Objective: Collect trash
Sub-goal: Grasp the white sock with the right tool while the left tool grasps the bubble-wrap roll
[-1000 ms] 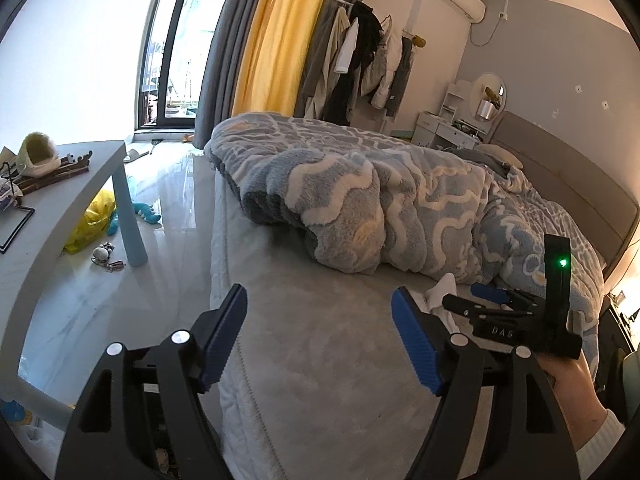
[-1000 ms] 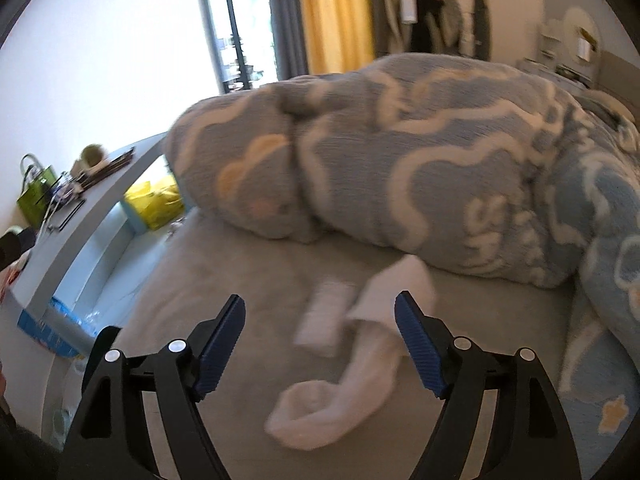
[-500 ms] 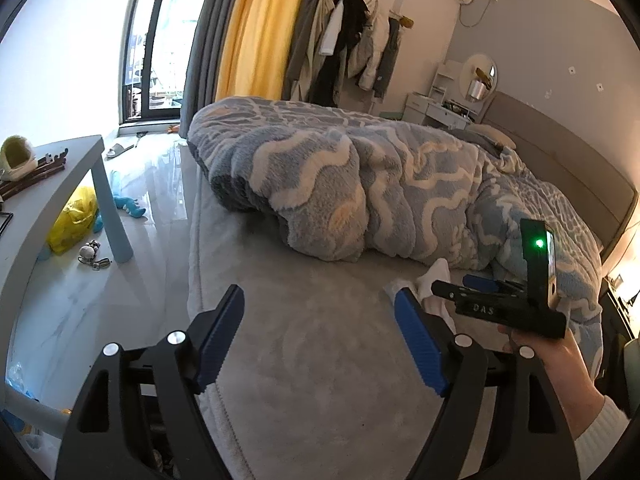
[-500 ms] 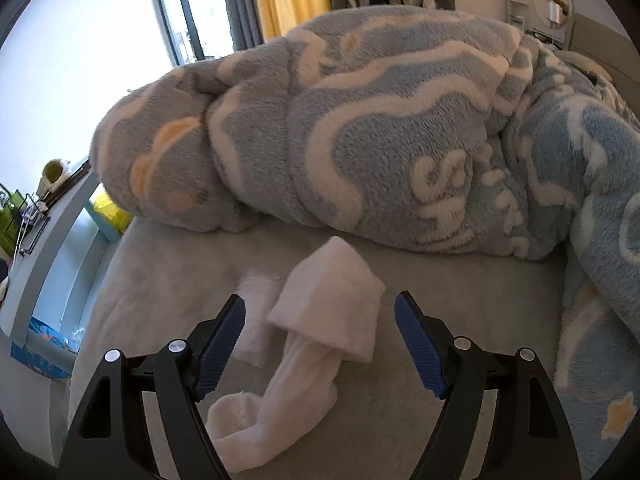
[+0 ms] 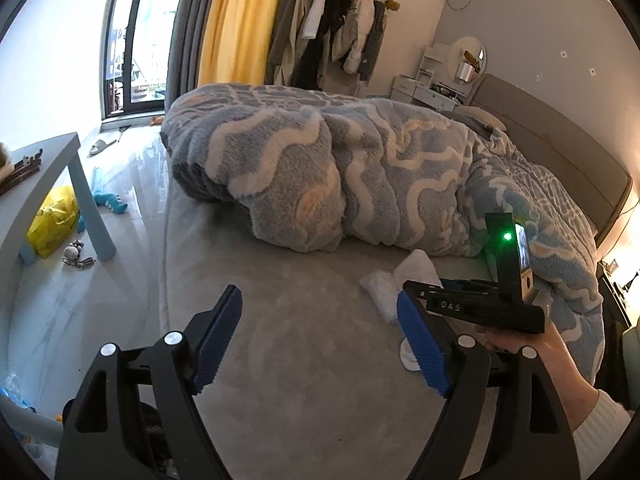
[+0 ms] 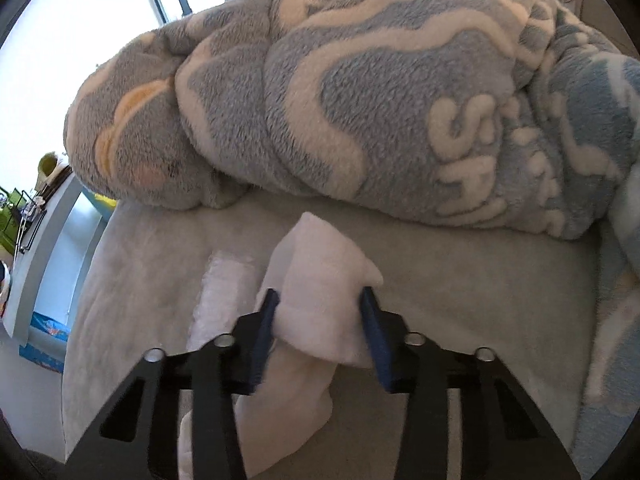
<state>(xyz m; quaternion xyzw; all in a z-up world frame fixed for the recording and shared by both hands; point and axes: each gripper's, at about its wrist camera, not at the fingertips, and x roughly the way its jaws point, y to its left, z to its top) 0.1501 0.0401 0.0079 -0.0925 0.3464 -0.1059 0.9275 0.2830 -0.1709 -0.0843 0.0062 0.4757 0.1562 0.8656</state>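
A white sock (image 6: 320, 280) lies on the grey bed sheet (image 6: 480, 272), its cuff end towards the blanket. A white tissue wad (image 6: 224, 284) lies just left of it. My right gripper (image 6: 320, 312) is shut on the sock, a blue pad pressing each side of the cuff. In the left wrist view the sock (image 5: 418, 266) and the tissue wad (image 5: 380, 286) show beyond the right gripper (image 5: 472, 306), held by a hand. My left gripper (image 5: 316, 340) is open and empty over the sheet, left of them.
A bunched blue-grey fleece blanket (image 5: 320, 168) covers the bed behind the sock. A pale table (image 5: 48, 184) stands left of the bed, with a yellow bag (image 5: 54, 218), a blue toy (image 5: 108, 202) and small items on the floor under it.
My right gripper moved forward over the sock and closed its jaws onto the cuff. My left gripper drifted slightly towards the bed and stayed open.
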